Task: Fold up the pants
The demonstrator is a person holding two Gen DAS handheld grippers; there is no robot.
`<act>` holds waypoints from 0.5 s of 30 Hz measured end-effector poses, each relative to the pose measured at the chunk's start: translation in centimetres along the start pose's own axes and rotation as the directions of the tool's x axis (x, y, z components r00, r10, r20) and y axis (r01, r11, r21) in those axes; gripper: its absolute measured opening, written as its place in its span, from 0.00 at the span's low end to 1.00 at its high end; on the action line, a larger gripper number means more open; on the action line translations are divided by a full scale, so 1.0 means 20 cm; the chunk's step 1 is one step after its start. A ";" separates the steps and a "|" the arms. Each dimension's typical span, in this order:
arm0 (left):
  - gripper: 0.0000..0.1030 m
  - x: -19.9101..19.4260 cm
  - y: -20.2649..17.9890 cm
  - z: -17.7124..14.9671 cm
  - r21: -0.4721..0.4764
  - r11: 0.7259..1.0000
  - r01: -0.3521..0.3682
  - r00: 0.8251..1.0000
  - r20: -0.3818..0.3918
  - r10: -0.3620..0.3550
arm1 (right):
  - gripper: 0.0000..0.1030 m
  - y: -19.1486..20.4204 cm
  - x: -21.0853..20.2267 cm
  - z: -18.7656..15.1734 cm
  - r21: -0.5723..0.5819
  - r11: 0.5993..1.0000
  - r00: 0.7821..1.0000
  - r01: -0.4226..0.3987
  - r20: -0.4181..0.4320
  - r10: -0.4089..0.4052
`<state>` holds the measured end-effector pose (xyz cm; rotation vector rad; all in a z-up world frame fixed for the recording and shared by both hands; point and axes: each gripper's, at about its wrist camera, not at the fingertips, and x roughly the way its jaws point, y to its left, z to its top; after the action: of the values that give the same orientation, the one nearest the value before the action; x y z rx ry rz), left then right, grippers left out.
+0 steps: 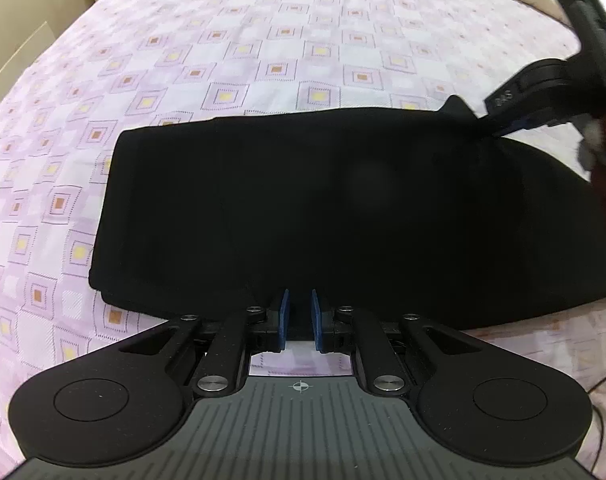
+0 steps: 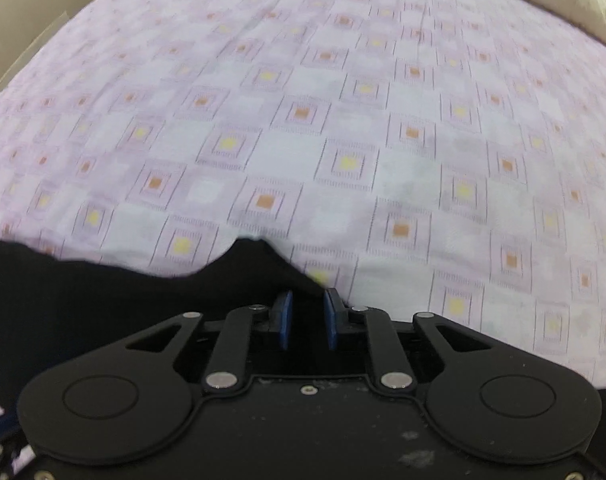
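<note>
While the pants (image 1: 303, 208) lie as a dark folded slab across the middle of the patterned bedspread (image 1: 263, 40), I list them so: soft, limp, light, likely to sag and slide apart in layers unless taken at edges or corners through all the layers together. Left gripper (image 1: 299, 314): jaws nearly shut, blue pads pinching the near edge of the cloth. Right gripper (image 2: 309, 314): jaws narrow, dark cloth bunched between the pads at the far right corner, which peaks upward; I judge it grasped.
</note>
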<state>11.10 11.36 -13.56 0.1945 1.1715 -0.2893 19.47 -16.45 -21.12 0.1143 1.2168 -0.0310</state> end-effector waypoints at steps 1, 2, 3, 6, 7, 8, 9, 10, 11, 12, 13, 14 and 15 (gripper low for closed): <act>0.13 -0.02 -0.02 0.00 0.001 1.000 0.001 1.000 0.005 -0.001 | 0.19 0.00 0.01 0.01 0.000 1.000 1.000 -0.006 0.000 0.006; 0.13 -0.04 -0.04 0.00 0.009 1.000 0.002 1.000 0.012 -0.002 | 0.19 -0.01 0.02 0.01 -0.003 1.000 1.000 -0.015 0.004 0.015; 0.13 -0.06 -0.07 0.01 0.022 1.000 0.001 1.000 0.017 -0.002 | 0.19 -0.03 0.01 0.01 -0.003 0.999 0.999 -0.035 0.021 0.035; 0.13 -0.10 -0.20 0.04 0.061 0.998 -0.005 0.999 0.041 0.002 | 0.19 -0.15 -0.12 -0.02 0.046 0.993 0.986 -0.109 0.131 0.103; 0.13 -0.12 -0.25 0.05 0.070 0.998 -0.003 0.999 0.046 0.000 | 0.20 -0.21 -0.17 -0.04 0.073 0.989 0.980 -0.129 0.160 0.116; 0.13 -0.13 -0.31 0.07 0.080 0.997 0.001 0.999 0.053 -0.005 | 0.21 -0.28 -0.23 -0.07 0.101 0.984 0.974 -0.149 0.186 0.128; 0.13 -0.14 -0.37 0.08 0.088 0.996 0.006 0.998 0.061 -0.012 | 0.22 -0.35 -0.30 -0.12 0.127 0.978 0.969 -0.163 0.206 0.135; 0.13 -0.15 -0.44 0.09 0.097 0.995 0.014 0.997 0.068 -0.020 | 0.24 -0.43 -0.35 -0.17 0.149 0.974 0.966 -0.169 0.220 0.134; 0.13 -0.15 -0.52 0.11 0.110 0.994 0.024 0.997 0.073 -0.032 | 0.28 -0.52 -0.41 -0.23 0.172 0.970 0.965 -0.169 0.229 0.128; 0.13 -0.16 -0.61 0.13 0.122 0.992 0.033 0.996 0.074 -0.043 | 0.32 -0.62 -0.47 -0.30 0.203 0.965 0.965 -0.165 0.234 0.116; 0.13 -0.16 -0.68 0.13 0.135 0.990 0.044 0.996 0.076 -0.054 | 0.36 -0.71 -0.51 -0.37 0.232 0.960 0.967 -0.158 0.234 0.102; 0.13 -0.16 -0.78 0.14 0.151 0.987 0.056 0.995 0.076 -0.068 | 0.36 -0.83 -0.55 -0.46 0.270 0.952 0.970 -0.143 0.229 0.081; 0.13 -0.15 -0.87 0.14 0.168 0.983 0.069 0.994 0.076 -0.083 | 0.37 -0.93 -0.59 -0.54 0.299 0.946 0.974 -0.125 0.219 0.060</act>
<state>6.89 -5.61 -9.61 0.2809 1.0742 -0.4589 3.79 -34.20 -15.15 0.4353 0.9888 -0.1497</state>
